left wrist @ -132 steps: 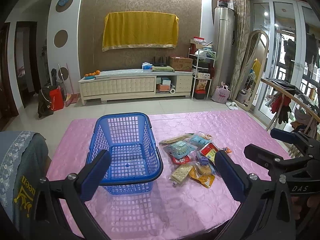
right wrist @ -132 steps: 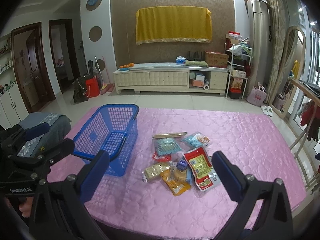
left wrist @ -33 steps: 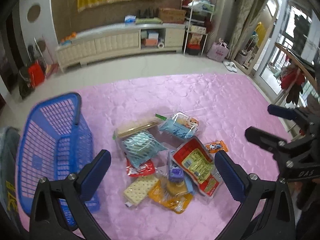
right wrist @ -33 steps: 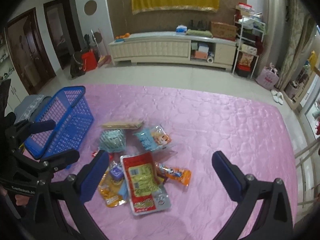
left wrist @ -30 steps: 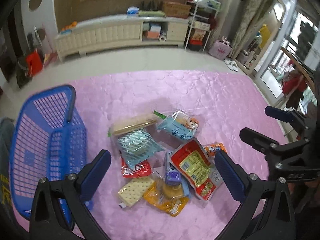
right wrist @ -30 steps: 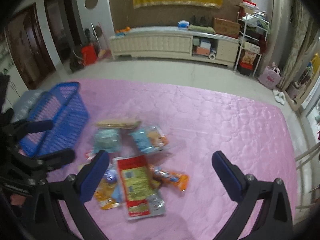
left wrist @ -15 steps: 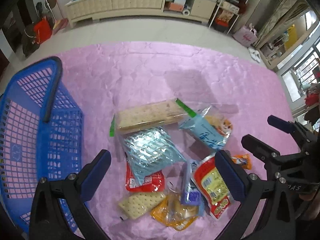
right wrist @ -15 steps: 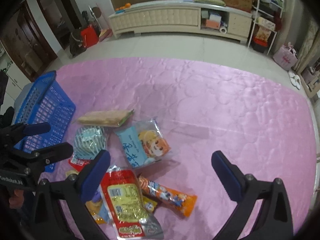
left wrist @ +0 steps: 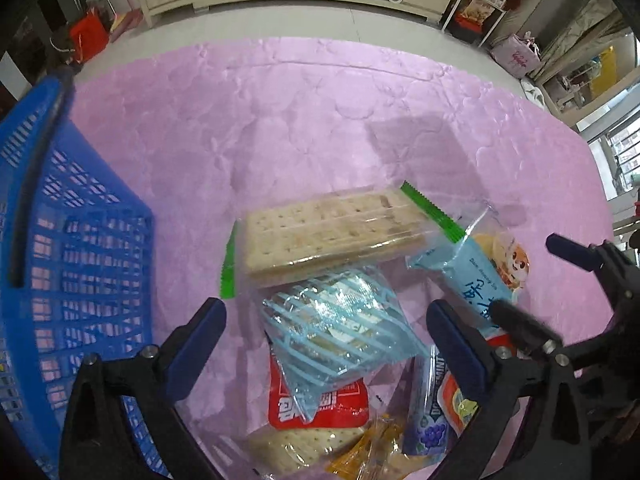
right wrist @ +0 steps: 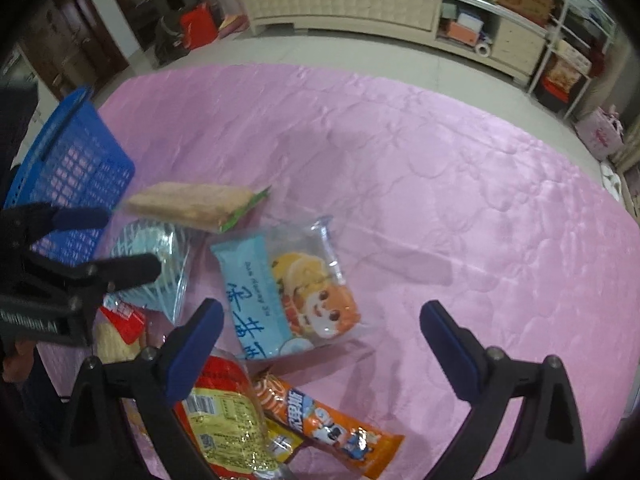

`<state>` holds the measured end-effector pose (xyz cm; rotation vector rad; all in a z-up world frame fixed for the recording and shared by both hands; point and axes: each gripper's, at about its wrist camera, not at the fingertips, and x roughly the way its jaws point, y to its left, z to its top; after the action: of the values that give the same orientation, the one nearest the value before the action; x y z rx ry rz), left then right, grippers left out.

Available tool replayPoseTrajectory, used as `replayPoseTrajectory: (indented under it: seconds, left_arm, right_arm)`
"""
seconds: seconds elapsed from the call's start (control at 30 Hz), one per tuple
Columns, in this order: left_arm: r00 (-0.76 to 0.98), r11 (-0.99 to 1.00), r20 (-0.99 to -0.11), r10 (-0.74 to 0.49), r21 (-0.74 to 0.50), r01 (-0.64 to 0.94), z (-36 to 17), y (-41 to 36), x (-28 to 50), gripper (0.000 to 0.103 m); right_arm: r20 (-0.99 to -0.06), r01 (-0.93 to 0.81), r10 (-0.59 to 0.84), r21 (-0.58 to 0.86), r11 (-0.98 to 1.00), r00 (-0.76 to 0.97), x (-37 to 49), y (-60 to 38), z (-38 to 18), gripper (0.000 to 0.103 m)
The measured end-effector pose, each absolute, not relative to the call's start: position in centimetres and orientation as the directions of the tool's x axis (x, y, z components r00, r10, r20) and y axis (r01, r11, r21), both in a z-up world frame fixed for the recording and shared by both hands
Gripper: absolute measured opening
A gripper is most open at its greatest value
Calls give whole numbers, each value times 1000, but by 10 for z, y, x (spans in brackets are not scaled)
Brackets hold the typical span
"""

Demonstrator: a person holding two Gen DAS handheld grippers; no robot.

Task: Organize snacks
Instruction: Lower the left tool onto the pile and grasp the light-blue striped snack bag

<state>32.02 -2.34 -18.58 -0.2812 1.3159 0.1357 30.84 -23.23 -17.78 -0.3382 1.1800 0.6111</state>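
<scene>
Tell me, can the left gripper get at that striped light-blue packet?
Probably yes. The left gripper is open right over the striped light-blue packet, which lies on top of the pile with nothing covering it.

Glossy quilted cloth [right wrist: 400, 168]; perforated plastic basket [left wrist: 72, 240].

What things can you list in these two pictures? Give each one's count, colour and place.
Basket: one, blue, left on the tablecloth, nothing seen inside.
Tablecloth: one, pink, under everything.
Cracker pack: one, clear with green ends, far side of the pile.
Striped bag: one, light blue, overlapping the red packet.
Cartoon bag: one, blue, right of the striped bag.
Red packet: one, red, under the striped bag.
Orange bar: one, orange, near edge.
Red-and-yellow bag: one, near edge.
Cabinet: one, cream, against the far wall.
Left gripper: open, over the striped bag.
Right gripper: open, over the cartoon bag.
</scene>
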Motion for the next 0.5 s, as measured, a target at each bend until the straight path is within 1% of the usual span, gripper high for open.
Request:
replayPoseTrajectory:
  seconds: [0.23, 0.3, 0.33, 0.37, 0.4, 0.43, 0.47, 0.5]
  left_arm:
    - [224, 952, -969, -107, -164, -257, -200, -15, 330, 100]
    - [222, 953, -969, -107, -164, -256, -204, -17, 332, 95]
    - [217, 954, -970, -108, -163, -253, -206, -18, 333, 86]
    - [208, 954, -972, -109, -161, -253, -207, -18, 333, 82]
    - [210, 954, -971, -110, -163, -251, -211, -19, 337, 81]
    - [212, 954, -970, -118, -170, -248, -211, -19, 337, 77]
    - [211, 955, -970, -122, -173, -242, -211, -20, 337, 74]
    - [212, 957, -970, -120, -170, -235, -211, -21, 337, 72]
  right_arm:
    - [-937, -641, 270, 69, 764, 221, 311, -219, -188, 100]
    - [-941, -661, 254, 44, 749, 226, 310, -212, -190, 100]
    - [-942, -670, 246, 31, 742, 228, 310, -210, -193, 99]
    - [-943, -670, 241, 27, 741, 229, 311, -208, -195, 93]
    - [-946, -670, 237, 29, 741, 222, 313, -208, -198, 86]
    - [-947, -670, 245, 45, 741, 208, 315, -209, -201, 84]
    - [-946, -668, 250, 51, 742, 205, 316, -208, -202, 80]
    - [-945, -666, 252, 52, 744, 208, 316, -209, -203, 78]
